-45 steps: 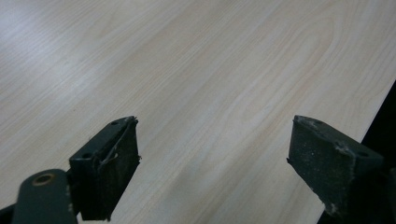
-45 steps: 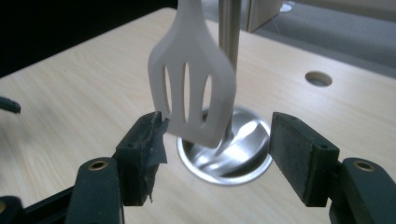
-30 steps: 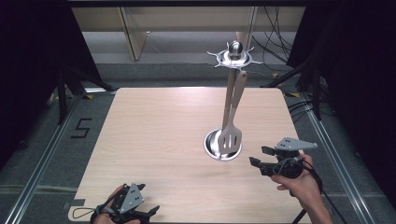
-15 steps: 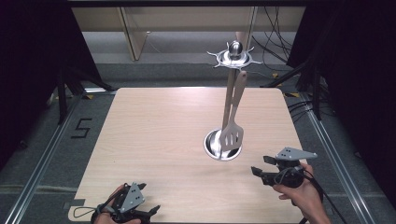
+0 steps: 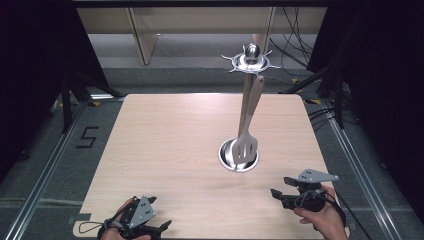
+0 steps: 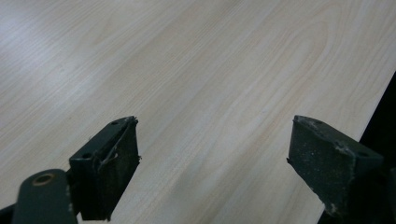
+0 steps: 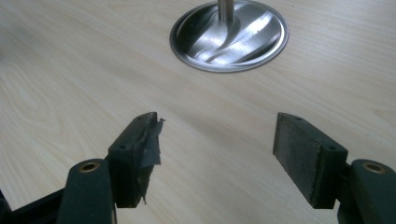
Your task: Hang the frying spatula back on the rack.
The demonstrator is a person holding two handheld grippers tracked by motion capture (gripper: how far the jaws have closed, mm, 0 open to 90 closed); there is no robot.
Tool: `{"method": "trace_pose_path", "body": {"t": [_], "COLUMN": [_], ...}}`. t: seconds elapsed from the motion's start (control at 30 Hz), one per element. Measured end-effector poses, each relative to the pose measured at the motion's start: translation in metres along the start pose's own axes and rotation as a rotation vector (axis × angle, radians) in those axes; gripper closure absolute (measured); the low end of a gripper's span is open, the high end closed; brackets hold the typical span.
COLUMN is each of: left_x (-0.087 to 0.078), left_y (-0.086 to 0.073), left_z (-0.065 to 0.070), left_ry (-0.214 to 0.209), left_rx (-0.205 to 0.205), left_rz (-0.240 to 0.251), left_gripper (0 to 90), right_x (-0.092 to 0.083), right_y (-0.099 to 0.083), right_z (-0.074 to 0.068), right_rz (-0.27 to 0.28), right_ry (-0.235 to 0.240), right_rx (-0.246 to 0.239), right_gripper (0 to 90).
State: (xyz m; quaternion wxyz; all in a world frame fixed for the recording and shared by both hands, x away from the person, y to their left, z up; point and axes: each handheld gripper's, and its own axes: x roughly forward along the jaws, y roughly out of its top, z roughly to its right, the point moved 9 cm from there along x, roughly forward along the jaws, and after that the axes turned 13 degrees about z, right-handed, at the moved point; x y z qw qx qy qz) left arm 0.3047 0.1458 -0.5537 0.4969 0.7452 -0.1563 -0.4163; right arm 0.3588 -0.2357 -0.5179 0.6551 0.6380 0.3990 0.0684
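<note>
Right tongs (image 5: 278, 186) have drawn back from the stand (image 5: 239, 156) toward the tabletop (image 5: 165, 140) edge; both tongs, left (image 5: 162, 226) included, released, empty, at rest.

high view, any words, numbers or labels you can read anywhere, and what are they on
"5": a dark number marked on the grey floor just left of the wooden table.
No other text can be read: the utensil stand, the hanging spatula and both claws carry no legible word, brand or label in any view.
</note>
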Motion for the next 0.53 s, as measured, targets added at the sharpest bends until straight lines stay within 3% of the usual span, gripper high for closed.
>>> {"method": "trace_pose_path", "body": {"t": [0.03,0.07,0.1,0.13,0.17,0.2,0.37,0.53], "left_x": [0.000,0.000,0.000,0.000,0.000,0.000,0.000,0.000], "left_y": [0.000,0.000,0.000,0.000,0.000,0.000,0.000,0.000], "left_z": [0.000,0.000,0.000,0.000,0.000,0.000,0.000,0.000], "left_ry": [0.000,0.001,0.002,0.002,0.002,0.002,0.000,0.003], "left_rx": [0.001,0.001,-0.002,-0.004,-0.004,-0.004,0.001,0.000], "left_rz": [0.000,0.001,0.001,0.002,0.002,0.002,0.000,-0.001], "left_gripper": [15.4,15.4,15.4,15.4,15.4,15.4,15.4,15.4], "right_x": [-0.001,0.000,0.000,-0.002,-0.001,-0.001,-0.002,-0.003], "right_y": [-0.002,-0.002,-0.005,-0.006,-0.007,-0.009,-0.014,-0.016], "right_z": [0.000,0.004,0.001,0.001,0.004,0.000,0.005,0.005], "right_rz": [-0.010,0.004,-0.004,-0.014,-0.002,-0.010,-0.020,-0.025], "right_ry": [-0.001,-0.007,-0.005,0.001,-0.003,0.000,-0.001,-0.010], "right_rx": [0.006,-0.032,-0.001,0.002,-0.026,0.013,-0.012,0.014], "right_gripper": [32.4,32.4,32.3,32.3,32.2,32.2,31.7,31.6]}}
